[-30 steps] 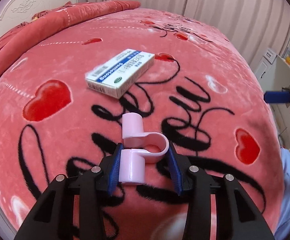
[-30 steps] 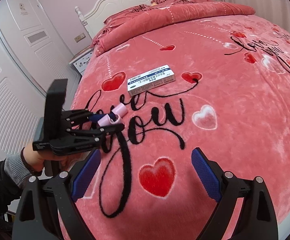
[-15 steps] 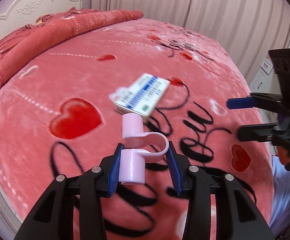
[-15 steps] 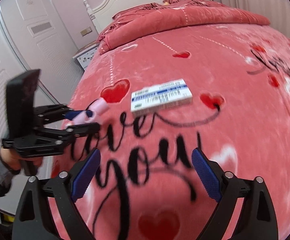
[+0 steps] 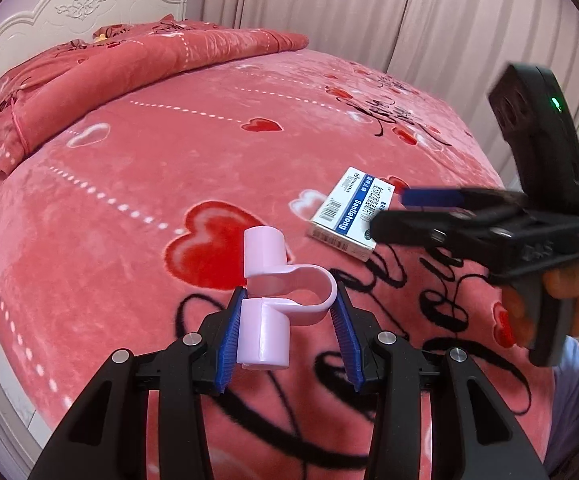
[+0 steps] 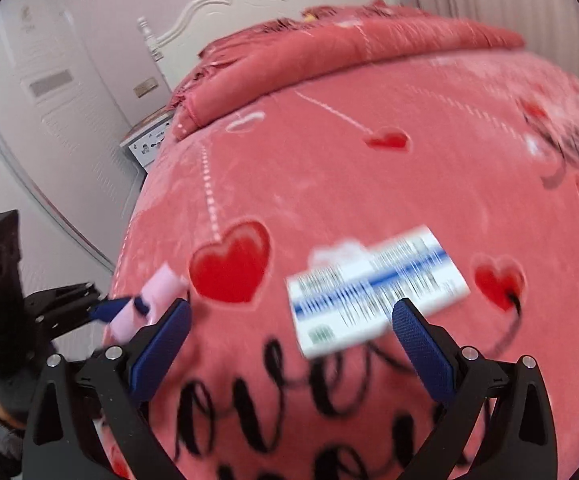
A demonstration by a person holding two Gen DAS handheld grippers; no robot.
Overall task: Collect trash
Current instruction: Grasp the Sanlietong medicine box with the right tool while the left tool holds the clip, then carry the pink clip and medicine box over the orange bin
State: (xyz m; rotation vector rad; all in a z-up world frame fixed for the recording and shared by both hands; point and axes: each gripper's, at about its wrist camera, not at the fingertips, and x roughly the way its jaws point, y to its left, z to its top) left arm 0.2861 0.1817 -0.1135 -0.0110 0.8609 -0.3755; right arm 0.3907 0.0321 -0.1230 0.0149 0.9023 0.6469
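My left gripper (image 5: 287,312) is shut on a pale pink plastic clip (image 5: 277,296) and holds it above the red bed blanket (image 5: 149,168). The clip also shows in the right wrist view (image 6: 149,304), in the left gripper at the bed's left edge. A white and blue medicine box (image 5: 349,212) lies flat on the blanket. My right gripper (image 6: 289,320) is open and empty, close above the box (image 6: 373,284), its right fingertip over the box's near edge. In the left wrist view the right gripper (image 5: 409,210) reaches in from the right beside the box.
A folded red quilt (image 5: 109,76) lies by the white headboard (image 5: 77,4). Curtains (image 5: 369,12) hang behind the bed. A white door (image 6: 49,92) and a small nightstand (image 6: 149,140) stand left of the bed.
My right gripper has moved forward and down to the medicine box, which now looms large between its fingers. My left gripper has drawn back left with the pink clip still held.
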